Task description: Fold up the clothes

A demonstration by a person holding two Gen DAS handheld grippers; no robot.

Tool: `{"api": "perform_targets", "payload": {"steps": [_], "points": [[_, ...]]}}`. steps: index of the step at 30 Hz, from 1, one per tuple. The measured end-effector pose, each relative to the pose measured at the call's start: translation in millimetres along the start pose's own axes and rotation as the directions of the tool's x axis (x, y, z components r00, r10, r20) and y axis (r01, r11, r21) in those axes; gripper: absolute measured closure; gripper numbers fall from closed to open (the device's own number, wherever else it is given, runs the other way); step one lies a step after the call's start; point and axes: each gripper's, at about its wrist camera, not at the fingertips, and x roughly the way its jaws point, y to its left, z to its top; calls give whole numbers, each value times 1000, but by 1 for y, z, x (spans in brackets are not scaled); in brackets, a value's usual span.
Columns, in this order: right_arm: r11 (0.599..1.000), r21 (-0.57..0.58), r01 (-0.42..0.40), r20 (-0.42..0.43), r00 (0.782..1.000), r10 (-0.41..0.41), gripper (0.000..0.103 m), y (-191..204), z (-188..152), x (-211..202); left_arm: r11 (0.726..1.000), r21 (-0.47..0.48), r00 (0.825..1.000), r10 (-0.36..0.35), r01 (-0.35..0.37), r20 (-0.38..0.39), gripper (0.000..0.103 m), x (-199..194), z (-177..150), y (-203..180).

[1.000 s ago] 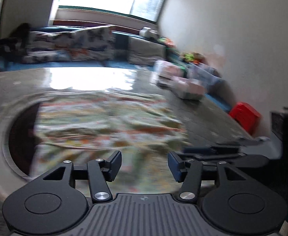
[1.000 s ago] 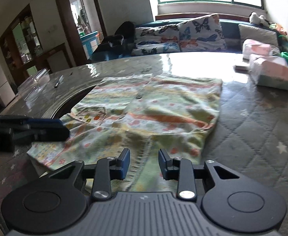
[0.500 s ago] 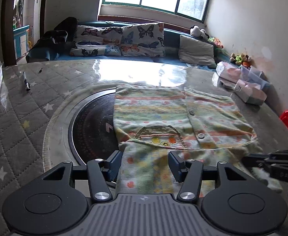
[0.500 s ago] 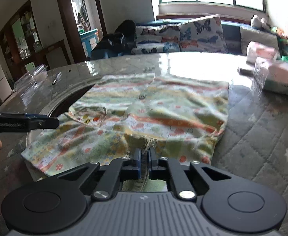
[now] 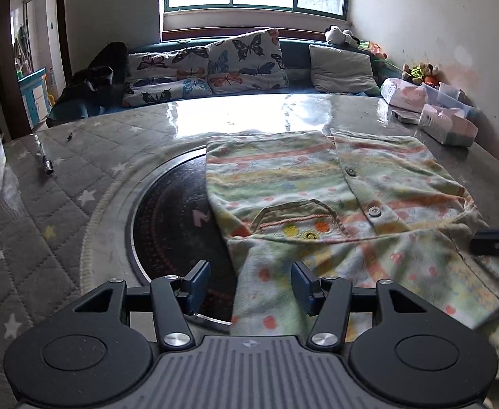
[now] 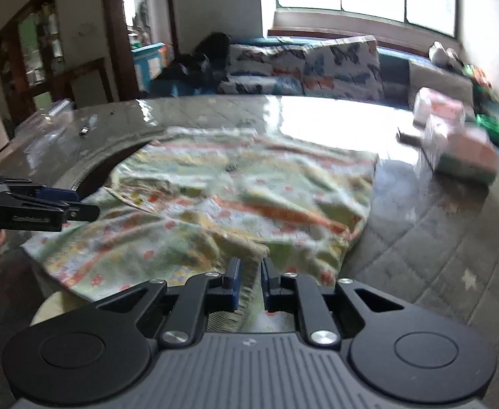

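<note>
Tilting downward, right gripper [image 6: 249, 281] (jaws opening) straddles garment [image 6: 215, 204].

A quilted grey tabletop [image 5: 38, 238] with a dark round inset [image 5: 174, 225] is seen. Tissue packs [image 5: 448, 126] are placed near its far right edge, and butterfly cushions [image 5: 242, 58] are seen behind.

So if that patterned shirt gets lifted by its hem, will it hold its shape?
Probably not: the shirt already wrinkles and bunches beside the right gripper, so it likely droops. It looks thin, probably light. Its hem overhangs the table edge limply.
</note>
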Motion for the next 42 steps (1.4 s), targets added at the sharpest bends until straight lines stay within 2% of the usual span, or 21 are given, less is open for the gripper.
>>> {"api": "perform_targets", "payload": {"steps": [4,7,12,16,21,23,25,27,30,33,36,39,40,42], "points": [[997,-61,-56,-8,998,56,84,10,-1,-10,1000,15,1000,-18,18,19,47,-16,-3,-1],[993,-88,-78,-48,996,74,84,14,-10,-5,997,71,1000,-26,25,12,47,-22,-10,-8],[990,-123,-70,-57,996,63,84,16,-20,-9,986,169,1000,11,-13,14,44,-27,-27,-17],[986,-150,-67,-58,997,59,84,18,-24,-13,983,182,999,29,-32,20,42,-30,-32,-15],[981,-182,-64,-63,997,53,84,20,-26,-16,965,262,999,0,-11,42,42,-49,-36,-26],[980,-183,-72,-61,996,62,84,20,-26,-22,944,328,998,-32,14,50,41,-61,-43,-33],[976,-205,-80,-67,995,68,83,20,-27,-28,910,414,996,-69,38,59,38,-72,-53,-41],[970,-229,-82,-75,995,67,81,22,-30,-32,863,502,992,-106,58,67,35,-81,-64,-51],[963,-260,-78,-88,994,57,78,23,-33,-36,771,633,984,-159,70,84,34,-87,-82,-70],[956,-284,-76,-99,994,50,75,23,-37,-41,708,701,976,-201,86,83,34,-85,-93,-83],[947,-312,-80,-111,993,47,68,24,-42,-46,678,728,965,-245,100,96,34,-83,-95,-92],[936,-342,-86,-116,992,49,64,27,-47,-50,667,734,953,-287,123,101,36,-80,-93,-96],[933,-348,-89,-117,992,51,61,28,-48,-51,664,736,948,-301,132,101,39,-79,-92,-98],[926,-366,-97,-116,992,58,60,30,-50,-52,661,733,941,-328,160,90,58,-78,-90,-99]]}}
